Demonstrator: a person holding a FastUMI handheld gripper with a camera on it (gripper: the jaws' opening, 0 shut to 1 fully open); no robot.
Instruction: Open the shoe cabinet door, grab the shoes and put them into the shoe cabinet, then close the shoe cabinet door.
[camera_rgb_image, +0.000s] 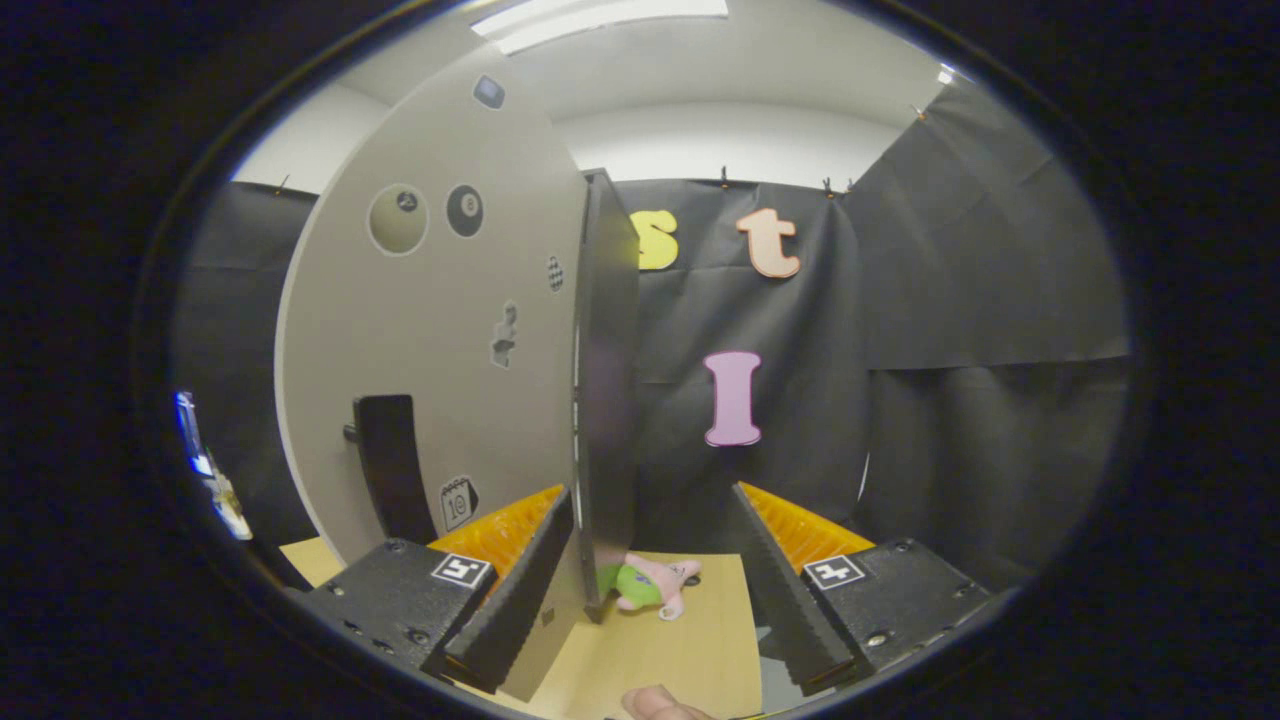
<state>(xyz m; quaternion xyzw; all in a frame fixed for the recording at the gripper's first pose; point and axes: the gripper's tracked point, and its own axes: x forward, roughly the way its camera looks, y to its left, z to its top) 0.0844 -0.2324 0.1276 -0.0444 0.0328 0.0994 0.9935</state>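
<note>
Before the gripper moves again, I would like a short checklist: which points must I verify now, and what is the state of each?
1. Gripper fingers spread apart, nothing between them pressed: ok.
2. Shoe cabinet door swung open: its free edge stands between the fingers, seen end-on, so it looks open: ok.
3. Black door handle free of the gripper: ok.
4. Shoes found for the grab: a pink and green soft item lies on the wooden surface just past the door edge; whether it is a shoe: cannot tell.
5. Cabinet interior free to receive shoes: hidden behind the door: cannot tell.
</note>
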